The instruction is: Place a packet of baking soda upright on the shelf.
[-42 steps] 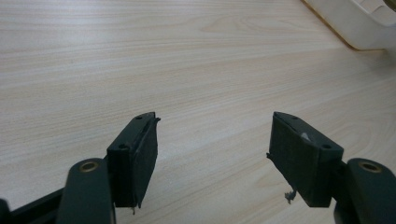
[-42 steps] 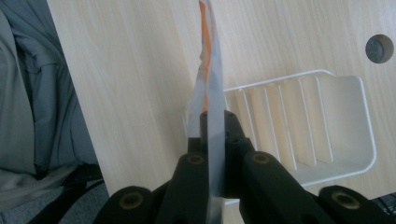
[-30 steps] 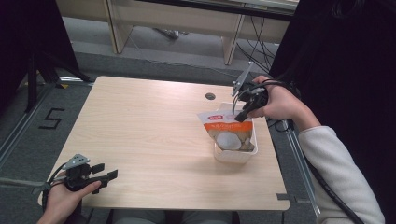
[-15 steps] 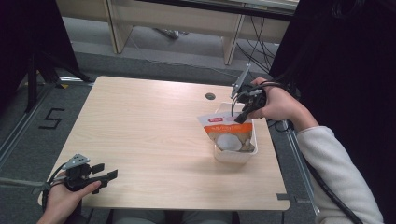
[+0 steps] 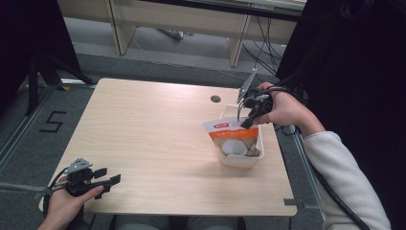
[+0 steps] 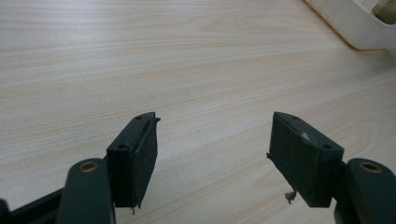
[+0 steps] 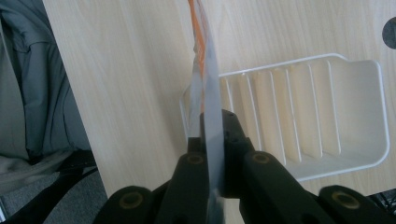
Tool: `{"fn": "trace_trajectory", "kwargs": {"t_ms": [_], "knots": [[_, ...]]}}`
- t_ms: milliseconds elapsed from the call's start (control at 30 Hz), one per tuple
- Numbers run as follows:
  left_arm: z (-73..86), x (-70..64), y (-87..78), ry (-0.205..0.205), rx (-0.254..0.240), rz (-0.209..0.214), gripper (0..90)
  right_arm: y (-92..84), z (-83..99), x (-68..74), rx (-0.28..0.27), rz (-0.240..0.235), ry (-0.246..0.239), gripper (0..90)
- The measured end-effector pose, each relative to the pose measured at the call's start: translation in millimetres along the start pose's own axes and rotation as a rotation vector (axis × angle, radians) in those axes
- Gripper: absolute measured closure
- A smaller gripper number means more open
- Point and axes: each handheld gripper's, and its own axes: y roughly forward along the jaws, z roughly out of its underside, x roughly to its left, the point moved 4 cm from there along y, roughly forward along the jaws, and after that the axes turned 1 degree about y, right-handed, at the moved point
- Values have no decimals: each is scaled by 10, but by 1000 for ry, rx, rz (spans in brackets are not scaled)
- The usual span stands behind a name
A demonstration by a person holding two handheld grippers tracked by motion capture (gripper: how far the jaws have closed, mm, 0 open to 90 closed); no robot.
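High view: a light wooden table [image 5: 153, 139] carries a white ribbed plastic tray [image 5: 239, 160] near its right edge, just short of a round cable hole [image 5: 215, 98]. The right gripper [image 5: 245, 122], held in the person's right hand [image 5: 282, 108], has its jaws pressed together on the upper edge of a printed orange-and-white pouch [image 5: 234, 139], which hangs over and partly inside the tray. In the right gripper view the pouch [image 7: 205, 88] appears edge-on, pinched between the two black jaws, with the tray [image 7: 322, 121] directly beyond it. The left gripper [image 5: 107, 177] rests at the table's near left corner in the left hand [image 5: 62, 206]; its jaws stand spread apart, empty, above bare wood [image 6: 187, 70], well apart from the tray.
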Motion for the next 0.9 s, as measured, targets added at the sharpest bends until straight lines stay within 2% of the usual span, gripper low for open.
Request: {"fn": "trace_trajectory", "kwargs": {"t_ms": [367,433,467,567,600,633,700,900], "knots": [[0,2,0,0,-2,-5,317,18,22,-10,-4,-3,-1,900],[1,1,0,0,-1,-4,317,13,32,0,2,6,21,900],[-1,1,-2,0,1,-5,317,21,33,-19,-11,-3,-10,900],[-1,2,-2,-1,1,-6,317,22,46,-19,-10,-3,-11,900],[0,2,-1,-1,1,-6,317,24,50,-16,-9,-2,-6,900],[0,1,0,-1,0,-5,316,18,59,1,5,6,22,900],[0,2,-1,0,0,-5,316,31,69,-14,2,-2,-1,900],[1,1,1,-1,1,-4,316,114,109,-21,27,-4,3,900]]}}
